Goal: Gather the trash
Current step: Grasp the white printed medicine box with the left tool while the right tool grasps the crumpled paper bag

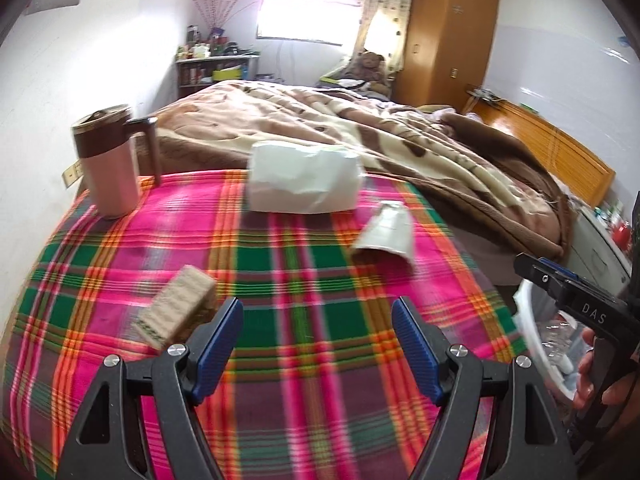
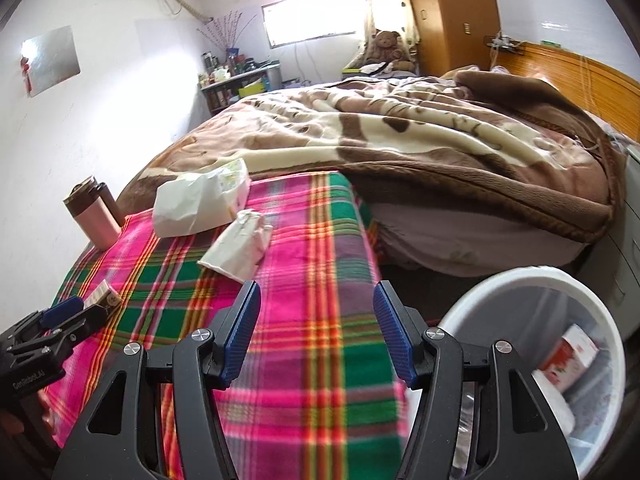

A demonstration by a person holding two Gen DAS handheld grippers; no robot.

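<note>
On the plaid cloth [image 1: 280, 320] lie a small tan carton [image 1: 178, 308], a crushed white paper cup [image 1: 386, 236] and a white tissue pack [image 1: 302, 178]. My left gripper [image 1: 318, 344] hovers open over the cloth, the carton just left of its left finger. My right gripper [image 2: 316, 332] is open too, empty, above the cloth's right edge; the paper cup [image 2: 238, 246] and tissue pack [image 2: 200, 200] lie ahead of it to the left. A white trash bin [image 2: 536, 280] holding a red-and-white wrapper stands at its right. The tan carton [image 2: 104, 296] sits by the left gripper at far left.
A pink and brown lidded mug [image 1: 110, 164] stands at the cloth's far left corner. Behind is a bed with a brown blanket [image 1: 360, 120], a wooden wardrobe [image 1: 448, 32] and a cluttered shelf [image 1: 212, 64]. A hand [image 1: 592, 376] holds the right gripper beside the bin.
</note>
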